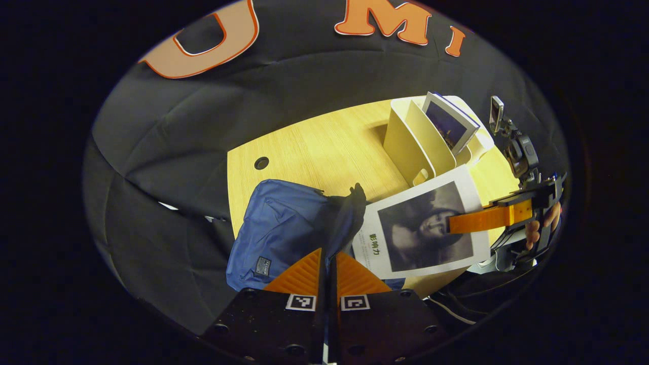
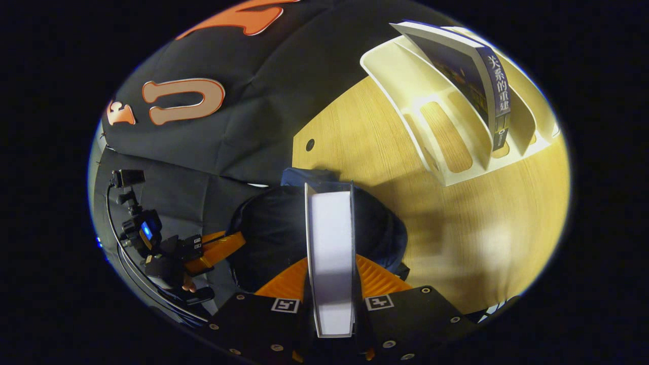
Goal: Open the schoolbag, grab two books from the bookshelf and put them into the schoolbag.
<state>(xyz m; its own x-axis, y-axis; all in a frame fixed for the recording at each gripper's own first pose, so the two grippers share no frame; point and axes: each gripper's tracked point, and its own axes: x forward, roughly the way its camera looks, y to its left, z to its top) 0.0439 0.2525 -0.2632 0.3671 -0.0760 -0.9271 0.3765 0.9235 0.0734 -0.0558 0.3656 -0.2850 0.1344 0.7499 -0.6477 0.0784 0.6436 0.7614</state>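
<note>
While the schoolbag gapes, every place below is told from it.
Left gripper: mine, clenched on the bag's dark mouth edge – lifting it, I judge, so the opening stays wide.
Right gripper: clamped on the first book, held edge-down right over the bag's mouth, ready to slide in.
First book's cover: a grey portrait, with 影响力 printed beside it.
Second book: beyond the bag, leaning in the white bookshelf; its spine reads 关系的重建.
Bag patch: sewn on the front, too small to read.
Table: the bag lies at its near edge – an easy reach for me.
</note>
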